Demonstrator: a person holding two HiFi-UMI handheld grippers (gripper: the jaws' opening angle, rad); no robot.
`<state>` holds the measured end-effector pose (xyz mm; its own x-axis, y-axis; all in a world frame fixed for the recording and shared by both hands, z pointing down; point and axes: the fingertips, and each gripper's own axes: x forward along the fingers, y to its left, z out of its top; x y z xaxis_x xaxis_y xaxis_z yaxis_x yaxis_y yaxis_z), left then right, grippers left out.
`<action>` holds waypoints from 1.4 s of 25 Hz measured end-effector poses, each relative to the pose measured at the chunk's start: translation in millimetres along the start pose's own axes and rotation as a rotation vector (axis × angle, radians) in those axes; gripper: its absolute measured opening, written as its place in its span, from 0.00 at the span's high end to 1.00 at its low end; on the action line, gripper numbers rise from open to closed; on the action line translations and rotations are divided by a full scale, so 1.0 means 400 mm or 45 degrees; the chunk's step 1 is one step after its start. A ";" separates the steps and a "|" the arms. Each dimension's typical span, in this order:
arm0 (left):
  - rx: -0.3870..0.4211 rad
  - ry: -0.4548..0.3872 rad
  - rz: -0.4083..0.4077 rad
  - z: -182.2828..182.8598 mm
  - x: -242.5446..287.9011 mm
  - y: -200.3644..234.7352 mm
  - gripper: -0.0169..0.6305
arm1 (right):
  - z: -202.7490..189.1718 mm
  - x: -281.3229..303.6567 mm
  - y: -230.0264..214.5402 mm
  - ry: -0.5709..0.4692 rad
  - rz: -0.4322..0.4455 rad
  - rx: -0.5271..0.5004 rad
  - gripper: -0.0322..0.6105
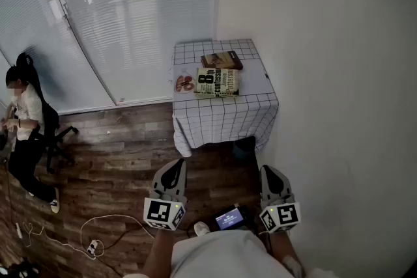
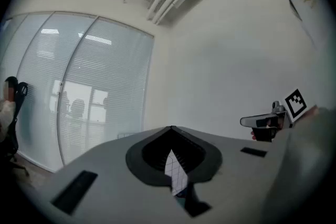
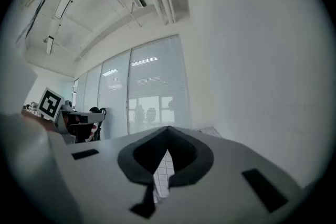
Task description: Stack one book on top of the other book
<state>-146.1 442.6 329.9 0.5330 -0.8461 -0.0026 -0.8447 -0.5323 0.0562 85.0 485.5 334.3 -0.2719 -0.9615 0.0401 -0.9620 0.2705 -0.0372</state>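
Books first: the bigger book (image 1: pixel 217 82) lies flat near the front edge of the table (image 1: pixel 255 54), about mid-width. The brown book (image 1: pixel 221 60) lies flat just behind it, toward the far edge. I can't tell whether the two touch, but neither is on top of the other. A plate (image 1: pixel 184 83) with what look like doughnuts sits at the left edge, just beside the bigger book.

A checked cloth (image 1: pixel 221 119) hangs down over the table's front. The table is tucked into a corner, with the white wall (image 1: pixel 339 75) along its right edge and a glass partition (image 1: pixel 117 16) with blinds behind it. That leaves only the front and left sides open. The wooden floor (image 1: pixel 124 153) in front of it is bare.

Both tongs are well back from the table and pointing at it. The left gripper (image 1: pixel 176 165) and right gripper (image 1: pixel 270 170) are each clenched shut on nothing.

Off to the left a person (image 1: pixel 23 120) sits on an office chair (image 1: pixel 55 133), and cables (image 1: pixel 98 224) trail over the floor nearer me.

Only the head view shows the books. Each gripper view just catches a sliver of checked cloth (image 2: pixel 177 176) past its closed jaws. The left gripper view also catches the right gripper's marker cube (image 2: pixel 295 103).
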 end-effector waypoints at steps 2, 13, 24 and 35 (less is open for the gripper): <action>0.001 -0.022 -0.007 0.002 -0.007 -0.013 0.96 | -0.004 -0.006 -0.015 -0.012 -0.009 0.019 0.94; 0.036 -0.034 -0.036 0.003 -0.024 0.004 0.96 | -0.013 0.009 -0.012 -0.005 -0.057 0.043 0.94; 0.021 -0.019 -0.022 -0.015 -0.035 0.042 0.96 | -0.024 0.032 0.011 0.004 -0.049 0.116 0.94; 0.011 0.006 -0.022 -0.036 0.054 0.103 0.97 | -0.038 0.137 -0.040 0.046 -0.110 0.127 0.94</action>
<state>-168.8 402.9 346.3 0.5476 -0.8367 0.0016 -0.8358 -0.5469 0.0477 85.1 429.3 352.1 -0.1906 -0.9781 0.0833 -0.9751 0.1789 -0.1309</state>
